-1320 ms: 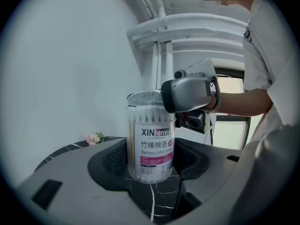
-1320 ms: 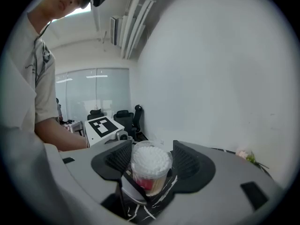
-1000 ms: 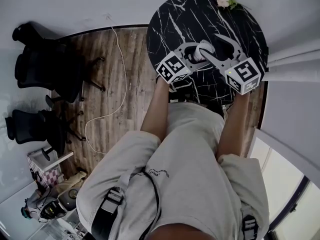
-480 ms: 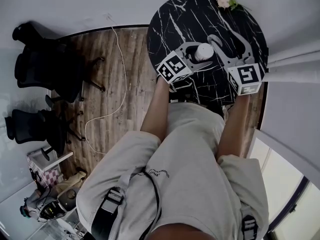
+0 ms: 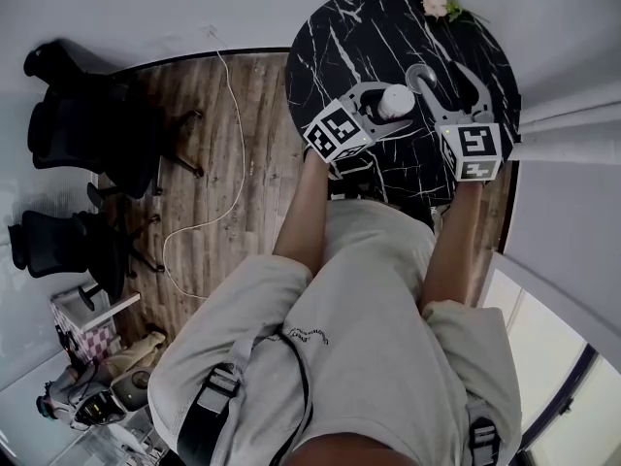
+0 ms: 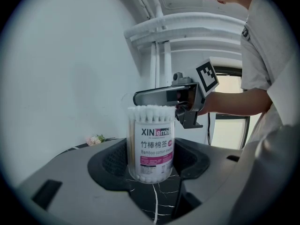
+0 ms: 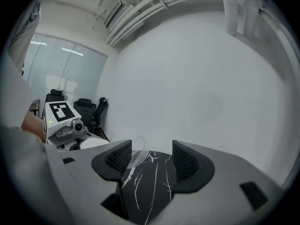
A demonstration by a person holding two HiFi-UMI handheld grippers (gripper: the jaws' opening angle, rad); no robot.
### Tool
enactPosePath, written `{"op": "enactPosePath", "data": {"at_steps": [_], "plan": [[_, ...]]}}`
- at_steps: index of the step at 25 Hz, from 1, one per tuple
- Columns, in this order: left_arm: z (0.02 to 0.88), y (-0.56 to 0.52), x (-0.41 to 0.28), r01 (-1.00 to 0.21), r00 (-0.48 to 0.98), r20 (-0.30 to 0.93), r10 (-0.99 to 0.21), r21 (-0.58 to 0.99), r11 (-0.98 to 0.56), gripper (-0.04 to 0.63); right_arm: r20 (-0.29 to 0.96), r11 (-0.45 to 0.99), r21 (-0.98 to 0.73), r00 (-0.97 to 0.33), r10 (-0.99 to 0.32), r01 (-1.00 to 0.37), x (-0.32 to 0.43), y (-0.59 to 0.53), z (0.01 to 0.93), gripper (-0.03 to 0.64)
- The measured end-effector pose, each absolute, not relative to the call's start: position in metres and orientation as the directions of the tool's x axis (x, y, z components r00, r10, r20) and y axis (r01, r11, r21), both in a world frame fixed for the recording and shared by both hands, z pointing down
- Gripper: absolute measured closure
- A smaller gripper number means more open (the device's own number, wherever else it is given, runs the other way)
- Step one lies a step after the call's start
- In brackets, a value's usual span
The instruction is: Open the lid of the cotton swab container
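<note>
A small pink flower lies at the far edge of the round black marble table, with black office chairs and a thin white cable on the brown wooden floor left of it.

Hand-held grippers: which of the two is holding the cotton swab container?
The left hand-held gripper: its jaws are shut on the container. The right hand-held gripper has its jaws apart, with a clear lid at one jaw.

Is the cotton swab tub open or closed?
Open. The container shows bare swab tips on top; a clear lid sits apart, near the right gripper.
</note>
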State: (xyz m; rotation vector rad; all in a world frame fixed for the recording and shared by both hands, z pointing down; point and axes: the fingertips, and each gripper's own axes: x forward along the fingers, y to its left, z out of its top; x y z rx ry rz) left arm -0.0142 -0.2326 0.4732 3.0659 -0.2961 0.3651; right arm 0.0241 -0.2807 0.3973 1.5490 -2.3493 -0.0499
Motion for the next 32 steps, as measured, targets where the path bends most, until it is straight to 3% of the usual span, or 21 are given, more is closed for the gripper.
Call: {"op": "enactPosePath", "data": {"at_steps": [19, 24, 32], "plan": [[0.470, -0.232, -0.016, -0.191, 0.954, 0.239, -0.183, 0.007, -0.982, 0.330, 0.330, 0.429, 0.227, -0.345, -0.878, -0.874, 0.020, -0.282, 0.415, 0.329], [0.471, -0.234, -0.019, -0.221, 0.949, 0.232, -0.212, 0.016, -0.975, 0.330, 0.300, 0.425, 0.192, -0.359, -0.884, -0.885, 0.020, -0.278, 0.409, 0.330], [0.469, -0.256, -0.038, -0.338, 0.918, 0.226, -0.326, 0.018, -0.941, 0.330, 0.235, 0.547, 0.050, -0.522, -0.820, -0.836, 0.003, -0.262, 0.405, 0.330]]}}
